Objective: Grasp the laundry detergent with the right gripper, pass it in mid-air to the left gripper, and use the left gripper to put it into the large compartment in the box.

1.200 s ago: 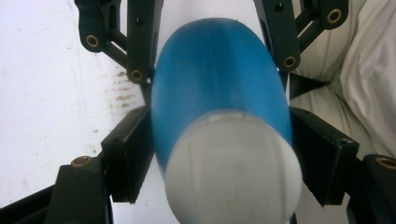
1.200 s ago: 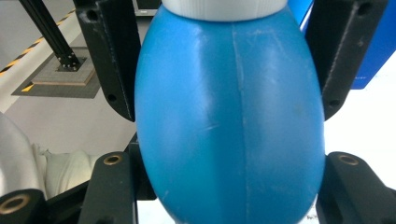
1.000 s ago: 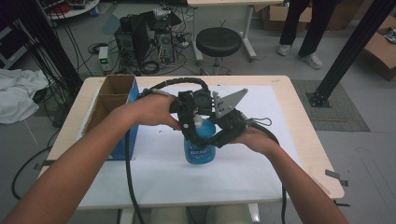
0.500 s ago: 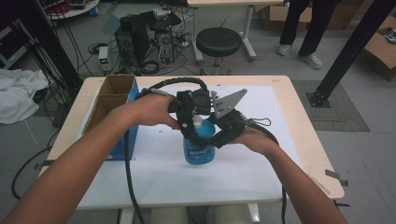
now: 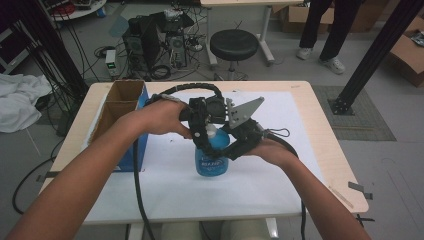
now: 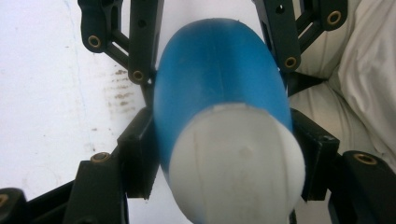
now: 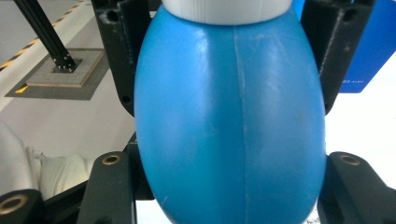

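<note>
A blue bottle (image 5: pixel 212 162) with a white cap (image 5: pixel 211 131) stands upright on the white table cover (image 5: pixel 280 170) near the middle. My left gripper (image 5: pixel 204 131) comes in from the left and is shut on the bottle at the cap. In the left gripper view its jaws press both sides of the cap (image 6: pixel 233 158), above the blue body (image 6: pixel 219 70). My right gripper (image 5: pixel 227 150) reaches in from the right, shut on the bottle's body (image 7: pixel 229 121). The cap's lower rim (image 7: pixel 229 9) shows at the top of the right gripper view.
An open cardboard box with a blue side (image 5: pixel 117 110) stands at the table's left edge. Behind the table are a black stool (image 5: pixel 234 44), computer towers (image 5: pixel 150 35) with cables, a standing person's legs (image 5: pixel 320 30) and a slanted black post (image 5: pixel 370 55).
</note>
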Demonstrator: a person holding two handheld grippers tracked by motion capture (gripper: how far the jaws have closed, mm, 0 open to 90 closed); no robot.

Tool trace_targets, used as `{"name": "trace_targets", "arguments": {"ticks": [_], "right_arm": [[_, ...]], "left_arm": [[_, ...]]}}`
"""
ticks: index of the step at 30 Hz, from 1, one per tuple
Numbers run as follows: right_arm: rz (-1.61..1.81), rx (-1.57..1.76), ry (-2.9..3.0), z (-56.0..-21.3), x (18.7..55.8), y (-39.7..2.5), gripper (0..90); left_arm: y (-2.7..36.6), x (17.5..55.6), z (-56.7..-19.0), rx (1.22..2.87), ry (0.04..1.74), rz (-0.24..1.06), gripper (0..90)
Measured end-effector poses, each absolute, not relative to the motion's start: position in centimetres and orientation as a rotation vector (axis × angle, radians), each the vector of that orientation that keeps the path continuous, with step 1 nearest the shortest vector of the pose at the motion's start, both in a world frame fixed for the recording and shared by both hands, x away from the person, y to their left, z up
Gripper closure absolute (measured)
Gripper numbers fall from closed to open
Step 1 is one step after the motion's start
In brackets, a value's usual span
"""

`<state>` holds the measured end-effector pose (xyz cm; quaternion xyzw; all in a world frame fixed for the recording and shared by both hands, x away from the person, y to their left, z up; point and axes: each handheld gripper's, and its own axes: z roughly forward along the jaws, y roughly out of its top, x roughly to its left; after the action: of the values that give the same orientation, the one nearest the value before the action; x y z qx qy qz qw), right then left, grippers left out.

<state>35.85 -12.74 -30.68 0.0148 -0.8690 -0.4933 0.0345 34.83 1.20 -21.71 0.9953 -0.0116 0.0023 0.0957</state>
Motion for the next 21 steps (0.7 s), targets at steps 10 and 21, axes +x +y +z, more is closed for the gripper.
{"name": "trace_targets", "arguments": {"ticks": [10,21], "right_arm": [[-1.555,-0.007,-2.635,-30.9,35.8,-14.1,26.8],[-1.502,-0.116,-2.668,-31.5,35.8,-17.3,18.5]], "left_arm": [[1.6,35.0,-21.4,2.939,-0.009,-0.018,37.5],[2.6,35.3,-20.5,2.925,0.044,-0.003,37.5]]}}
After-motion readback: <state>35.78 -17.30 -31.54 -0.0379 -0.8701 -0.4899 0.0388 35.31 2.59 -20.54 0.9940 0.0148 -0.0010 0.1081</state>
